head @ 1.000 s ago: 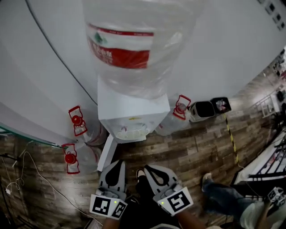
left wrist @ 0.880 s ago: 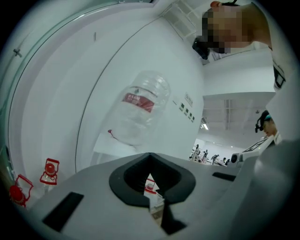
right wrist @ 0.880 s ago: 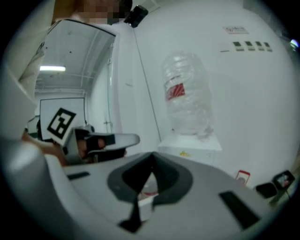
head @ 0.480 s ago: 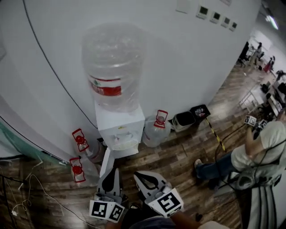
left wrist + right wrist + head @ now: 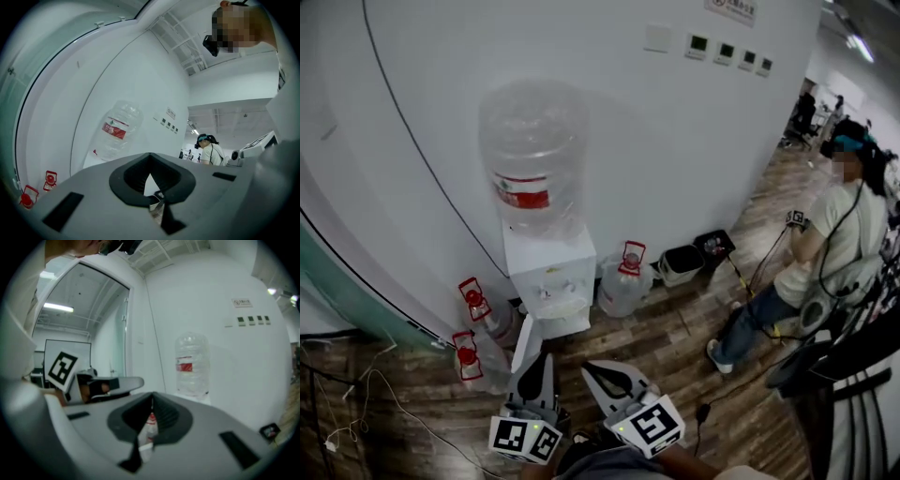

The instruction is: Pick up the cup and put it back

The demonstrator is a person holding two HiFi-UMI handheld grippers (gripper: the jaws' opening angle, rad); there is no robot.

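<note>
Low at the front of the head view, the left hand-held gripper [image 5: 541,362] and the right hand-held gripper [image 5: 593,368] sit side by side above the wooden floor [image 5: 675,342]. Each has its jaws closed together on nothing. Ahead, well apart from both, a white water dispenser [image 5: 548,258] stands against the wall, a large clear bottle [image 5: 532,155] inverted on top. Whether the cup stands in the dispenser's tap recess [image 5: 555,292] is too small to tell.
</note>
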